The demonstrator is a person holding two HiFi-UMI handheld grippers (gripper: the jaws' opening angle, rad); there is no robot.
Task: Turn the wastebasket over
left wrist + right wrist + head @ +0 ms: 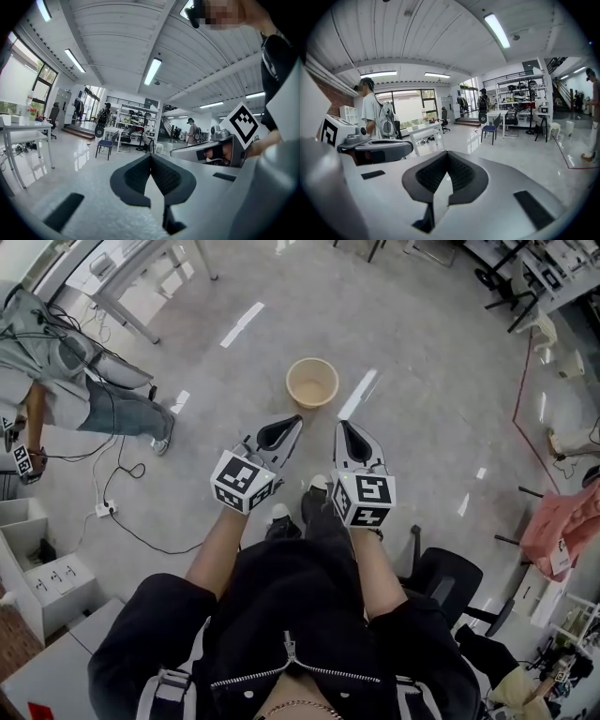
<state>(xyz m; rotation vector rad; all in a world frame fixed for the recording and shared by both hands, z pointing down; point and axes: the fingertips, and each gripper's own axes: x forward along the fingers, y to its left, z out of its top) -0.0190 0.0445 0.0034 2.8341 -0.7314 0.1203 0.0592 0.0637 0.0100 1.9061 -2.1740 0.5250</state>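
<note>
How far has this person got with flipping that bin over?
Nothing looks done yet: the wastebasket stands upright on the floor, mouth up, untouched. In hand: the left claw and right claw are shut, empty, held short of it. Left: reach, grip, turn it over.

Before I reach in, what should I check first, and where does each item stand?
1. The wastebasket in sight: ok, upright on the floor, mouth up.
2. Its inside bare: ok, nothing seen in it.
3. The left gripper ready to grip: not ok, jaws shut, empty.
4. The right gripper ready to grip: not ok, jaws shut, empty.
5. The bystander away from the wastebasket: ok, far off to the left.
</note>
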